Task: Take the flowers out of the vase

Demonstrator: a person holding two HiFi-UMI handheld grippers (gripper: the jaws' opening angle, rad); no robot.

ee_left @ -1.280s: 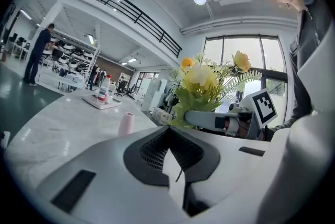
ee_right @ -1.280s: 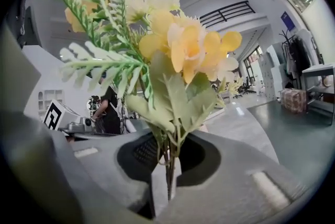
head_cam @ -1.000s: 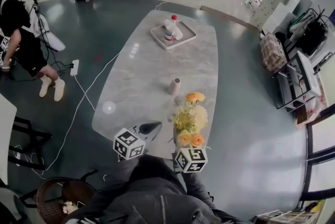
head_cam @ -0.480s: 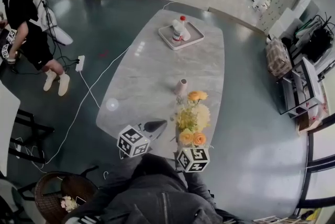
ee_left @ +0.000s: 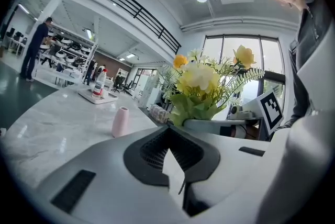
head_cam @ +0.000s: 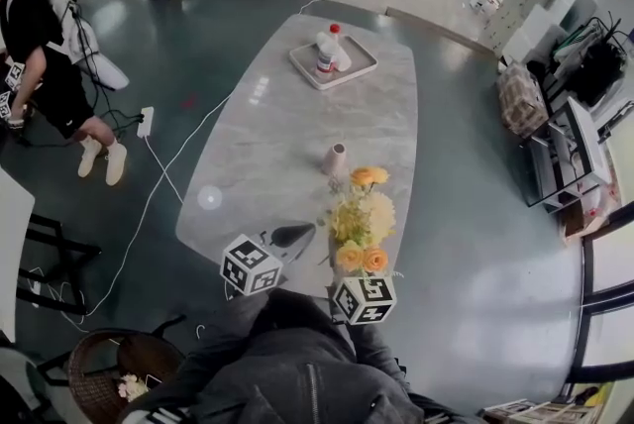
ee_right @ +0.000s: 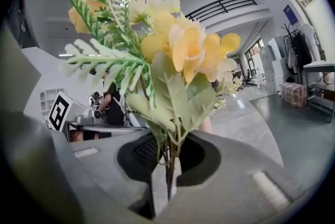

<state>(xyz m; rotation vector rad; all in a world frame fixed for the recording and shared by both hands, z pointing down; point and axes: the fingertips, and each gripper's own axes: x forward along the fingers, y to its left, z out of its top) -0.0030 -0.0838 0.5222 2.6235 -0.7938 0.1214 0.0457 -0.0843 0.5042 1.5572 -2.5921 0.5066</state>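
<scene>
My right gripper [ee_right: 168, 173] has its fingers pinched narrow on the stems of the flowers [ee_right: 172, 60], low down, with the whole bunch standing up and forward from the pads. The flowers are already clear of the vase [head_cam: 335, 159], which stands upright and empty on the table [head_cam: 287, 135] ahead of those fingers. My left gripper [ee_left: 172, 165] has its fingers closed together on nothing, just to the left of the bunch.

What worries me is the grip. The stems are thin and the heads are heavy, so I judge that a quick swing could let the bunch pivot in the pads, or let one stem slide out. The blooms also fill most of the right gripper view, so I would be setting them down half blind and must steer by the head view. If I carry the leaves forward low, they could sweep the vase, which looks narrow and light enough to tip.

As for room, the near edge of the table lies about under both sets of fingers, and the right edge is close on the outer side of the right fingers. Flowers laid there could roll off. The open slab is ahead and to the left of the left fingers, bare marble up to the tray [head_cam: 359, 67] with its bottle [head_cam: 323, 51], well beyond the vase – that is where I would go
</scene>
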